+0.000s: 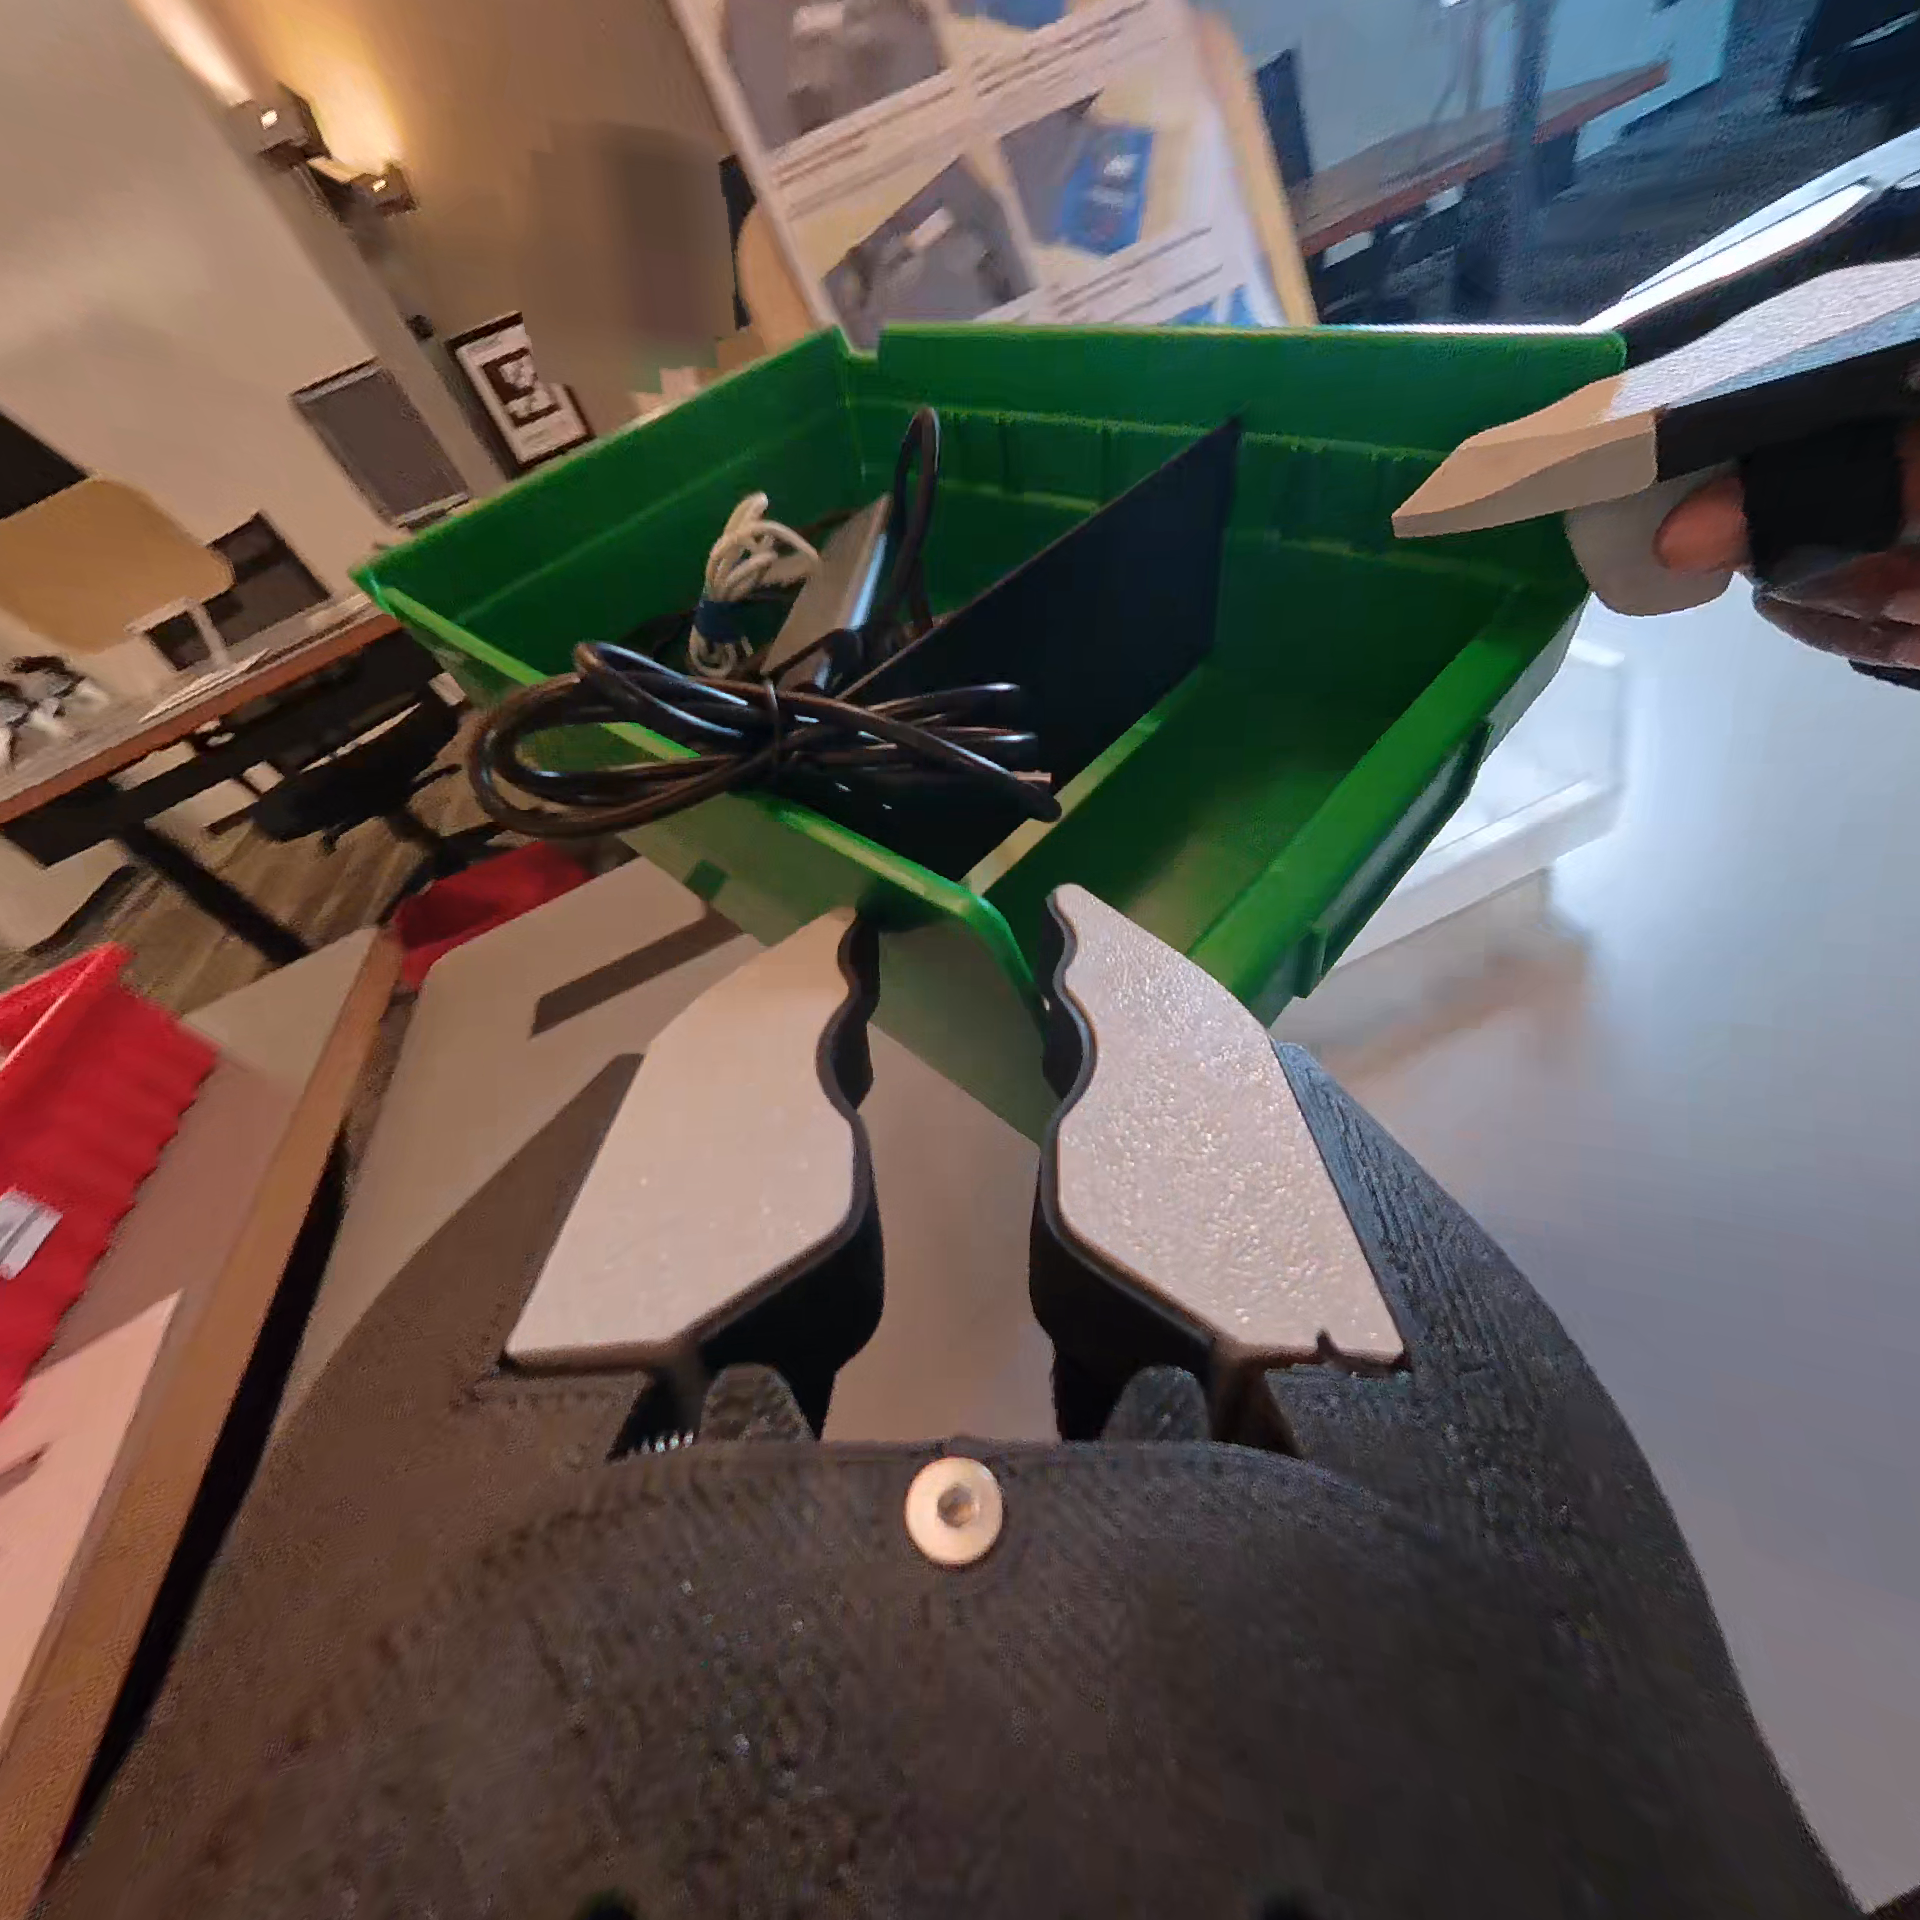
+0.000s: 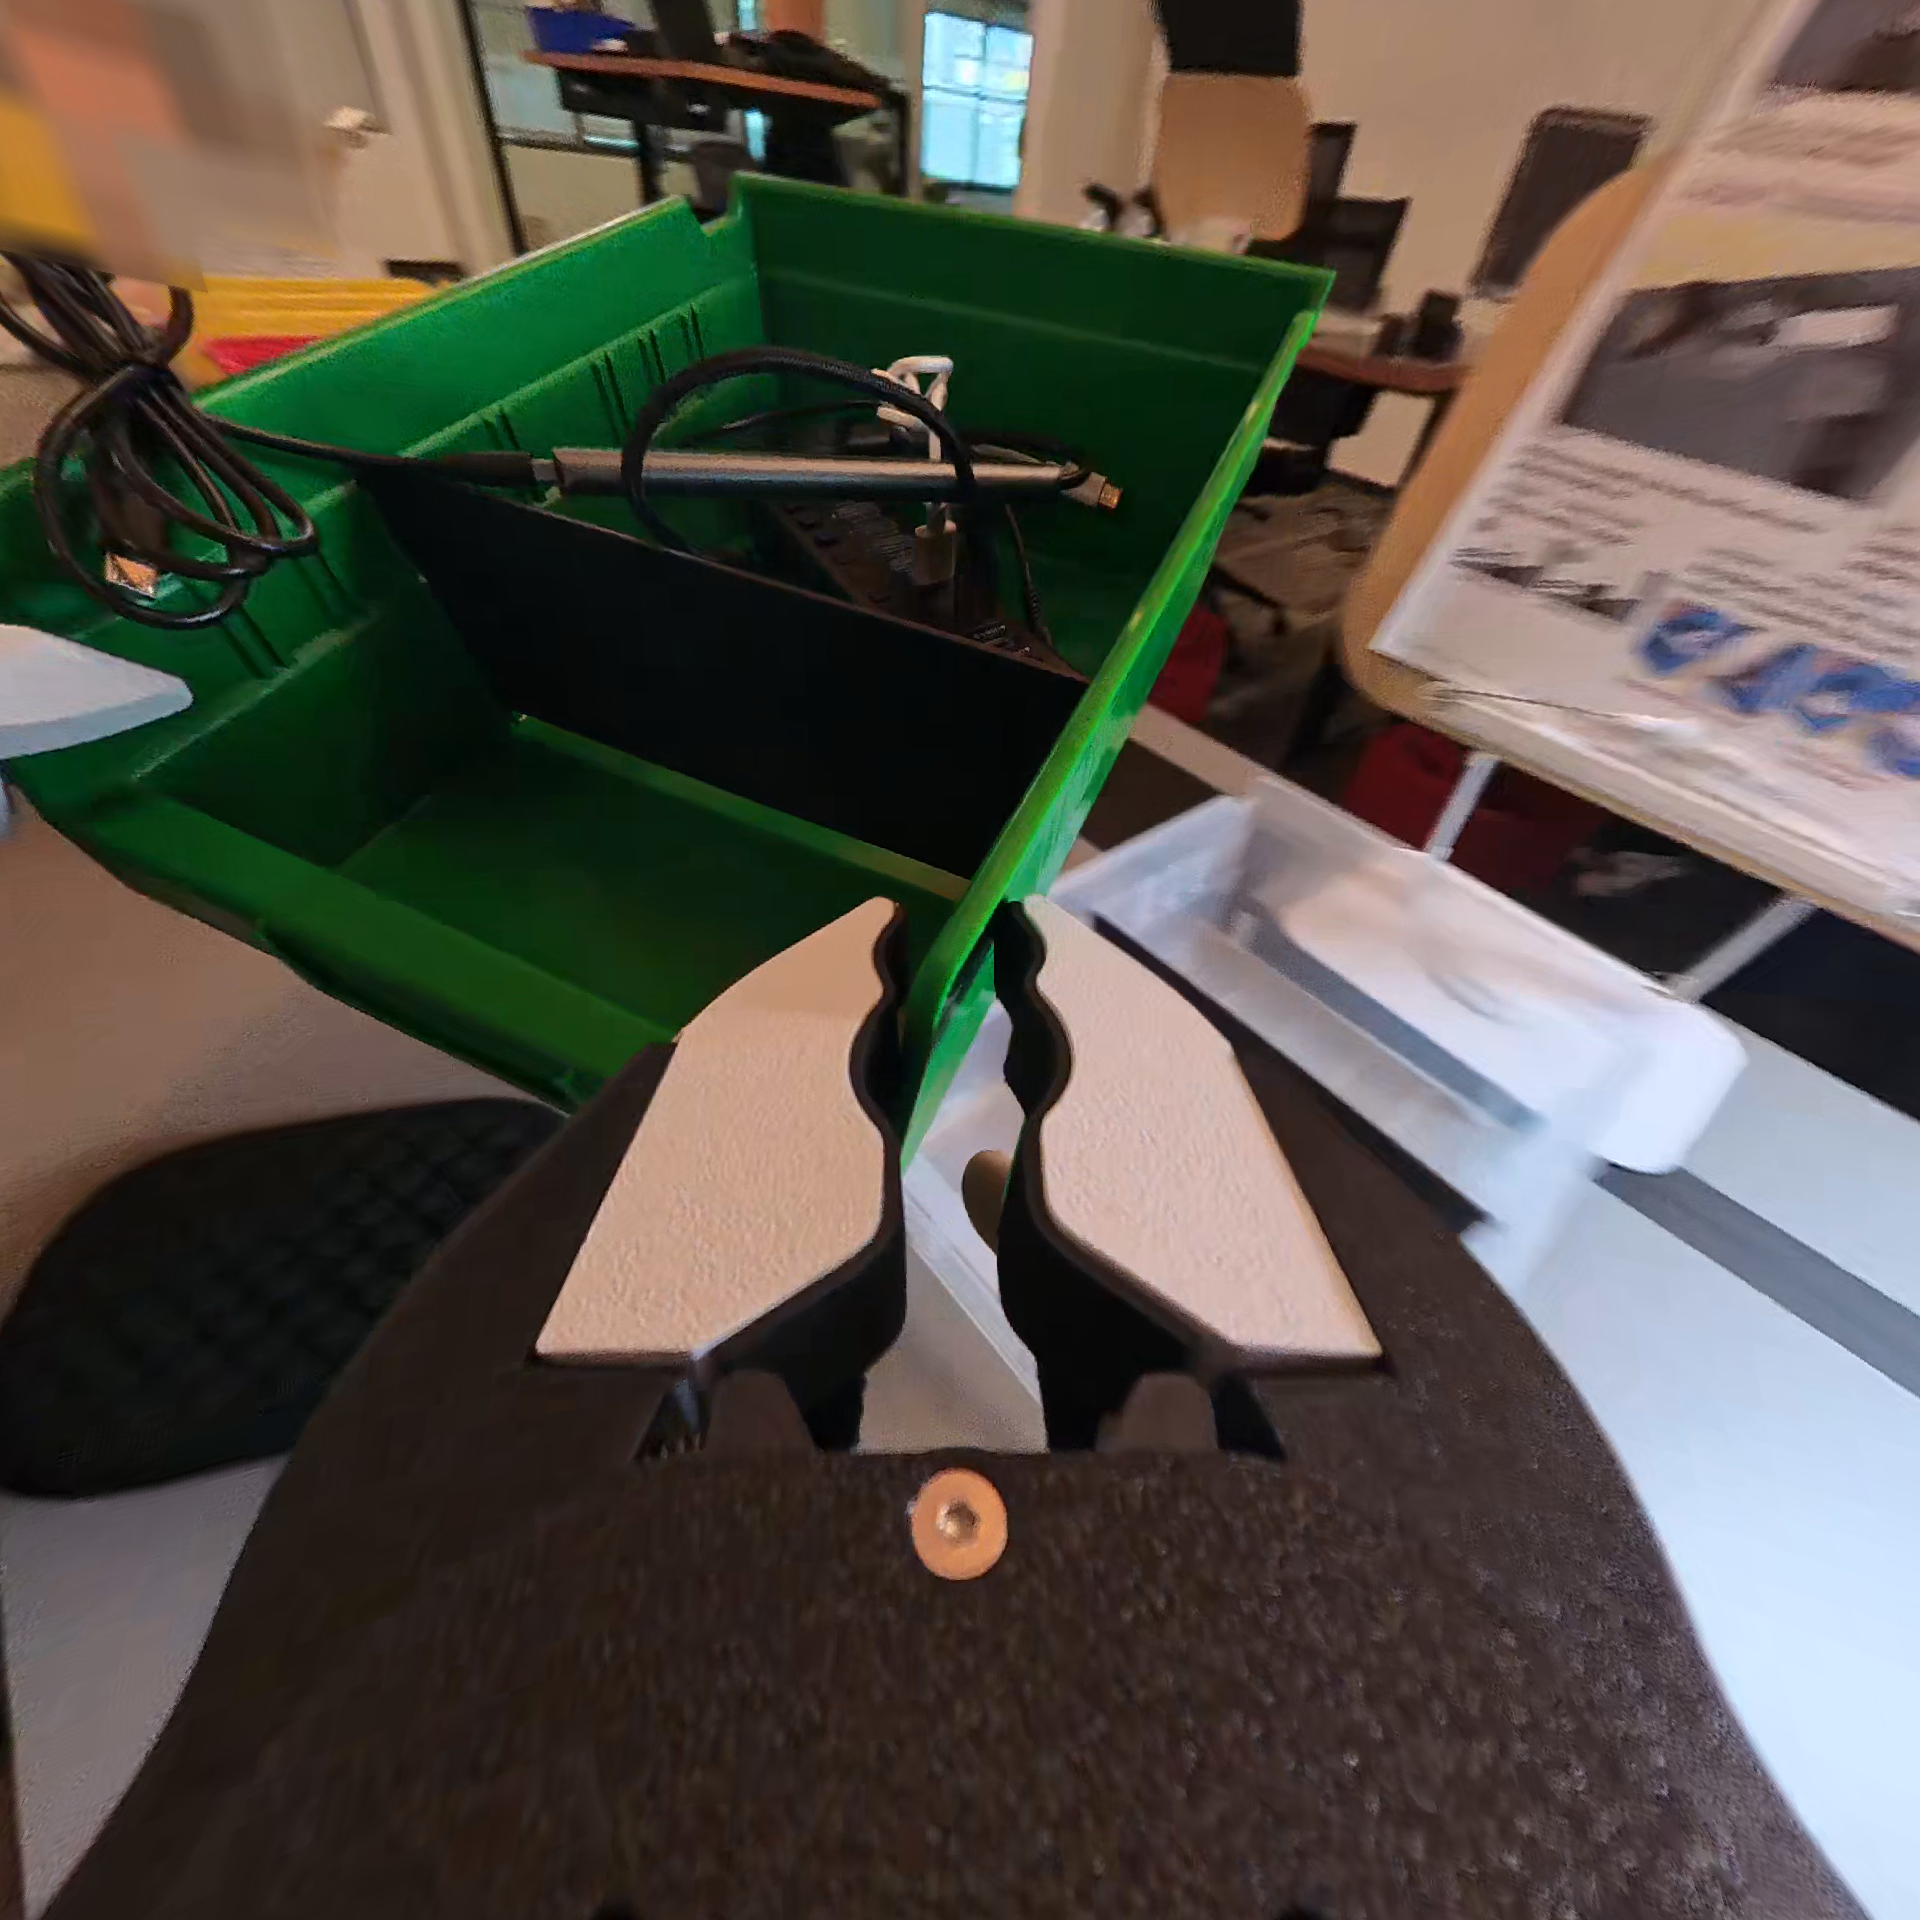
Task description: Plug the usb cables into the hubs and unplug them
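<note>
both grippers pinched the green bin's (image 1: pixel 1351 852) walls, the left gripper (image 1: pixel 951 940) its jaws on a corner, the right gripper (image 2: pixel 948 940) on a side wall, while only the right wrist view showed the grey hub (image 2: pixel 790 473) behind the black divider (image 2: pixel 727 665), black cables (image 1: pixel 769 743) draped over the rim.

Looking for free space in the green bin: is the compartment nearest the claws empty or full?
Empty. In the right wrist view the near compartment shows only bare green floor; the cables lie beyond the black divider.
</note>
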`<state>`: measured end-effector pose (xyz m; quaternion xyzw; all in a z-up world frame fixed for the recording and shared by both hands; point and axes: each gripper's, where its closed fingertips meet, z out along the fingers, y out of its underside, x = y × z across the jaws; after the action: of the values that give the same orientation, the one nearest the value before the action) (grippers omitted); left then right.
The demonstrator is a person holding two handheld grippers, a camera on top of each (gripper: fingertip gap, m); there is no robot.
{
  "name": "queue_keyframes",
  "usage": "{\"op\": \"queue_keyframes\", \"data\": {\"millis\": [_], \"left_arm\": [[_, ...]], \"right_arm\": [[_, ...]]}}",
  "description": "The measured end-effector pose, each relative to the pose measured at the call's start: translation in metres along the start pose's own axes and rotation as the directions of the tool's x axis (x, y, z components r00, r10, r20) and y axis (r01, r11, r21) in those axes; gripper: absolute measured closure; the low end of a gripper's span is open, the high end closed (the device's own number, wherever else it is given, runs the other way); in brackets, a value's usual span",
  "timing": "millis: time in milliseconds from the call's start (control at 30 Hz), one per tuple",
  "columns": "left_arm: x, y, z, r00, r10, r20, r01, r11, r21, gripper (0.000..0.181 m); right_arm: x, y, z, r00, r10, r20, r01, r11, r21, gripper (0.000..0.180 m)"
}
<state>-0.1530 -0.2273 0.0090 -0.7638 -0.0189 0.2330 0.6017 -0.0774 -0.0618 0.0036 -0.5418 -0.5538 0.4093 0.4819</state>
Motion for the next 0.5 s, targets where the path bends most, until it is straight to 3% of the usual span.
{"op": "queue_keyframes", "data": {"millis": [133, 267, 400, 500], "left_arm": [[-0.052, 0.06, -0.024, 0.997, -0.053, 0.052, 0.057, 0.996, -0.067, 0.152], [-0.073, 0.12, -0.022, 0.991, -0.116, 0.062, 0.123, 0.983, -0.138, 0.153], [-0.084, 0.17, -0.005, 0.973, -0.195, 0.128, 0.216, 0.959, -0.183, 0.162], [-0.083, 0.178, 0.011, 0.964, -0.217, 0.153, 0.241, 0.956, -0.166, 0.162]], "right_arm": [[-0.058, 0.018, 0.072, 0.993, 0.035, 0.115, -0.027, 0.997, -0.065, 0.164], [-0.087, 0.055, 0.116, 0.988, 0.062, 0.144, -0.041, 0.989, -0.144, 0.164], [-0.094, 0.081, 0.136, 0.989, 0.053, 0.135, -0.026, 0.981, -0.195, 0.162], [-0.087, 0.098, 0.132, 0.991, 0.02, 0.135, 0.012, 0.972, -0.234, 0.161]]}}
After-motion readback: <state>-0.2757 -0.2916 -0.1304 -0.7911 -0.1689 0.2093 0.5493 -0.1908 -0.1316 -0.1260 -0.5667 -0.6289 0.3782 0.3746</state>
